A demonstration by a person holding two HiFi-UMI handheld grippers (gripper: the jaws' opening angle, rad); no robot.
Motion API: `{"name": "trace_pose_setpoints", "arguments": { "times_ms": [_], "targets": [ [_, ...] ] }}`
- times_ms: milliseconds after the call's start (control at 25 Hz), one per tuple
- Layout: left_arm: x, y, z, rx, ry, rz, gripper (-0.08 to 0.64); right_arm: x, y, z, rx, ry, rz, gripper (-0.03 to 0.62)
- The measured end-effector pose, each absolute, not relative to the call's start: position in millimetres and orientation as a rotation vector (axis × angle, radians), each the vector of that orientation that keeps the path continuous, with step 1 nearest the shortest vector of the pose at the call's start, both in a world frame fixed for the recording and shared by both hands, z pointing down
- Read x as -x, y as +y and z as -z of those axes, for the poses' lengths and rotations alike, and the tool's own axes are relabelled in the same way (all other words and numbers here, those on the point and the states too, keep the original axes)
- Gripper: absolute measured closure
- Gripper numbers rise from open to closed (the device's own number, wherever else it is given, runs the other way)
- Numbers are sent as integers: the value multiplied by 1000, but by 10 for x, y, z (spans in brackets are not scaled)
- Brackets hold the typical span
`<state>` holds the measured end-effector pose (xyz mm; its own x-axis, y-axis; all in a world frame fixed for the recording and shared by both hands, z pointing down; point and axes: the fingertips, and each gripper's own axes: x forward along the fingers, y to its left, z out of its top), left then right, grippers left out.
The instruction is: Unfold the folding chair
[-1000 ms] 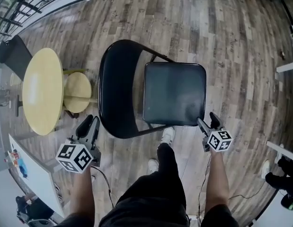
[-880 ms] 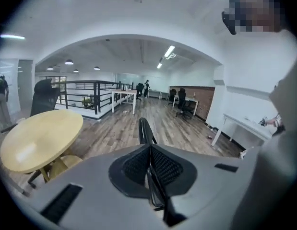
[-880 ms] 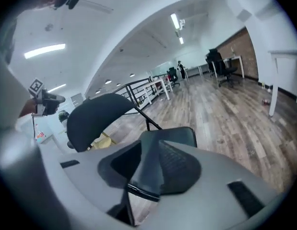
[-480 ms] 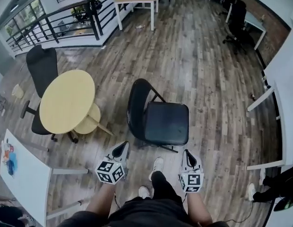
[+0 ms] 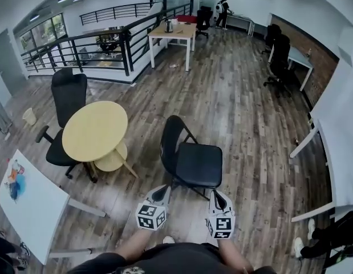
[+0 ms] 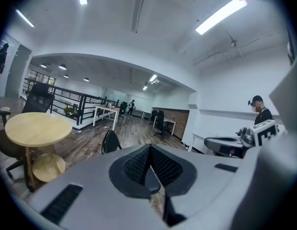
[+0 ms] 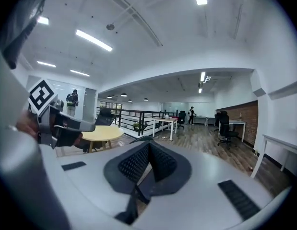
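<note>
Standing ahead of the closed, empty left gripper (image 5: 161, 193) and right gripper (image 5: 217, 196), the folding chair (image 5: 193, 163) could refold if not fully spread.

I'm counting two of my own, left tongs (image 5: 161, 192) and right tongs (image 5: 216, 194); one folding chair (image 5: 191, 161) at twelve o'clock; one round yellow bench (image 5: 94, 131) at ten o'clock; and at least four black office chairs (image 5: 68, 96).

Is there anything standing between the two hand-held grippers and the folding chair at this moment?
Nothing visible does. Only bare wooden floor separates the left hand-held gripper and the right hand-held gripper from the folding chair. The round yellow table stands aside, to its left.
</note>
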<state>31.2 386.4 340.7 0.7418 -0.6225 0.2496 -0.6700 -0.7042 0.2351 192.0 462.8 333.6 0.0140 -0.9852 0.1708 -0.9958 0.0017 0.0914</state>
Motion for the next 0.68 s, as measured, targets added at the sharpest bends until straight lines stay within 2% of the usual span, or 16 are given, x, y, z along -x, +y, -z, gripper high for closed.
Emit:
{"name": "trace_pose_setpoints", "arguments": {
  "times_ms": [320,680],
  "targets": [
    [-494,4433,-3191,-2632,-1122,-223,554,-2004,5231,-3140,-2031,-2160,-21,578],
    [-834,4611,-3028,-2660,-1135,-211,554,-2452,5297,-3038,-2036,-2132,34,578]
  ]
}}
